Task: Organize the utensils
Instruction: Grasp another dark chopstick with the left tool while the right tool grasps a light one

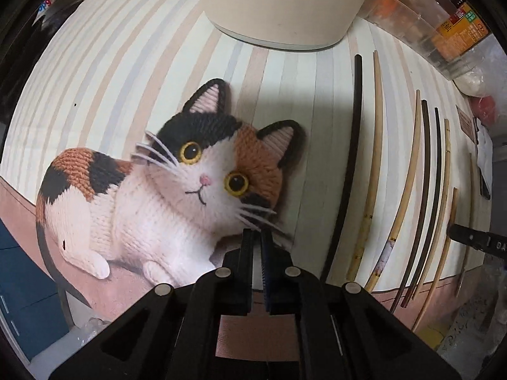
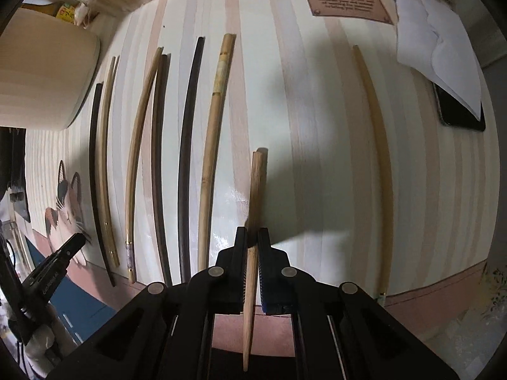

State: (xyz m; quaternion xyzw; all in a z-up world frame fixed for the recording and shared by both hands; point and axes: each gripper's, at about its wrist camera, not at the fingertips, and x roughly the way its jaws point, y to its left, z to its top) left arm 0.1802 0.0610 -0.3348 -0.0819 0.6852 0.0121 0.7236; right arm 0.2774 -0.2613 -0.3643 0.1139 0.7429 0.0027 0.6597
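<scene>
Several chopsticks, dark and light wood, lie side by side on a striped table mat [image 2: 285, 95]; they also show in the left wrist view [image 1: 424, 190]. My right gripper [image 2: 252, 237] is shut on a light wooden chopstick [image 2: 257, 190] and holds it above the mat, right of the row. One pale chopstick [image 2: 377, 158] lies alone further right. My left gripper [image 1: 257, 236] is shut and empty over the knitted cat picture [image 1: 177, 183] on the mat. It also shows at the lower left of the right wrist view [image 2: 76, 240].
A cream round container [image 1: 279, 6] stands at the mat's far edge, also in the right wrist view [image 2: 41, 72]. A phone under white paper [image 2: 443, 63] and a brown label [image 2: 348, 0] lie at the far right. Clear boxes [image 1: 427, 25] stand behind.
</scene>
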